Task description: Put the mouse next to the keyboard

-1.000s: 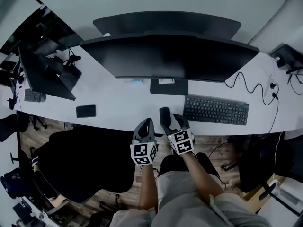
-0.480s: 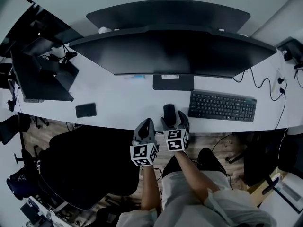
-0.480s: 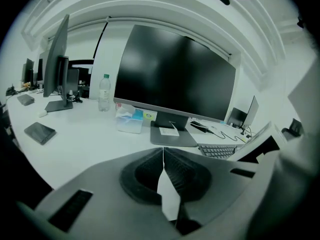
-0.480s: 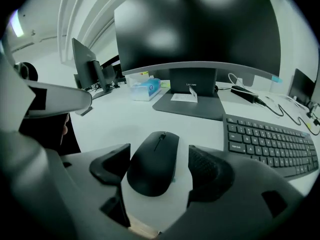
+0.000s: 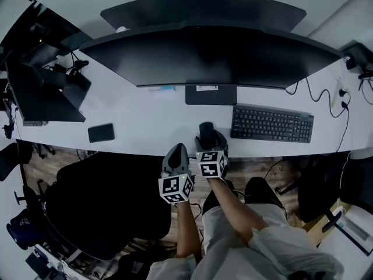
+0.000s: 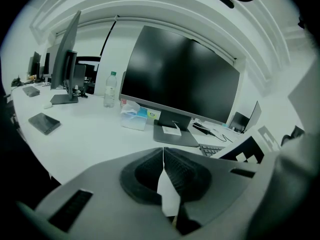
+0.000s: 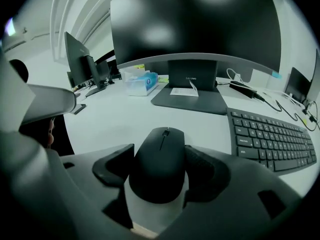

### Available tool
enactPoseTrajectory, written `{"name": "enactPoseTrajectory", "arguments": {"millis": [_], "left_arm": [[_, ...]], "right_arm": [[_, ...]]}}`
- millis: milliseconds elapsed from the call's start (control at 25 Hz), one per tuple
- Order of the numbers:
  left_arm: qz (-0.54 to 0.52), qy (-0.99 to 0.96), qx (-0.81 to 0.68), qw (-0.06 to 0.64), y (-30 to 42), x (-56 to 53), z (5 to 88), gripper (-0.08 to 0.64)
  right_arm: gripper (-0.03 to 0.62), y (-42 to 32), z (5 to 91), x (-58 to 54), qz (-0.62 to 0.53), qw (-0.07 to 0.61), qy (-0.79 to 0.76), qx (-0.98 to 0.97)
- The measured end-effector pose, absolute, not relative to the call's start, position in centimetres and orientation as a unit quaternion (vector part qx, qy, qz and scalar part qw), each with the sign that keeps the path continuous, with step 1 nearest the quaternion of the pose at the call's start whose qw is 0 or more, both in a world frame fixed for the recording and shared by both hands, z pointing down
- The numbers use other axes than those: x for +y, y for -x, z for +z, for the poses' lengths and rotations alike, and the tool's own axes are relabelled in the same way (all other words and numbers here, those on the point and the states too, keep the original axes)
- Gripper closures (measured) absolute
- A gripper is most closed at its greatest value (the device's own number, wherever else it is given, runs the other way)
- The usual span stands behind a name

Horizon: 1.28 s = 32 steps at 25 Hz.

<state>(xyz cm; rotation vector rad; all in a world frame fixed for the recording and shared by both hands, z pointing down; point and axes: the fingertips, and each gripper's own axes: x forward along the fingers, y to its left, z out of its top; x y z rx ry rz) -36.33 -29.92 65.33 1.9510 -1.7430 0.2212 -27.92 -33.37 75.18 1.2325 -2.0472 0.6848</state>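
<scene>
A black mouse (image 7: 161, 149) lies on the white desk (image 5: 145, 130) near its front edge, left of the black keyboard (image 5: 271, 124) with a gap between them. My right gripper (image 7: 160, 160) straddles the mouse. Its jaws have just been closing, and both pads now sit against the mouse's sides. In the head view the mouse (image 5: 205, 129) pokes out ahead of the right gripper (image 5: 211, 143). My left gripper (image 5: 176, 157) hangs just off the desk's front edge, left of the right one. In its own view the left gripper (image 6: 163, 159) is shut with nothing in it.
A wide curved monitor (image 5: 210, 54) spans the desk, its stand base (image 7: 192, 98) behind the mouse. A phone (image 5: 101, 132) lies at the left, with a tissue box (image 6: 134, 117) and a bottle (image 6: 110, 90) nearby. Cables (image 5: 317, 92) trail at the right. A black chair (image 5: 105, 203) stands below.
My right gripper has dropped onto the mouse and turned straighter, its jaws now around the mouse. The left gripper has sunk slightly. The mouse and keyboard have not moved on the desk.
</scene>
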Motion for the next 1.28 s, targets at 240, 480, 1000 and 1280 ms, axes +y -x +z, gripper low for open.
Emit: {"name": "enactPoseTrajectory", "arguments": {"millis": [240,480,1000,1280], "left_arm": [[0.071,-0.715,-0.641,0.269,36.2,-29.4,65.5,0.537],[0.068,-0.714,-0.643,0.27,35.7,-29.5,65.3,0.537],[0.079,-0.729,-0.626,0.264,30.1,-30.6,64.2,0.537],[0.072,-0.75,-0.608,0.249,23.7,-31.3,63.4,0.537]], "right_arm": [[0.282,27.3,74.9,-33.3,0.279,0.315,-0.469,-0.777],[0.284,27.0,73.8,-33.9,0.274,0.304,-0.465,-0.785],[0.285,21.1,69.1,-35.5,0.282,0.229,-0.491,-0.792],[0.285,15.4,66.8,-35.5,0.262,0.199,-0.489,-0.808]]}}
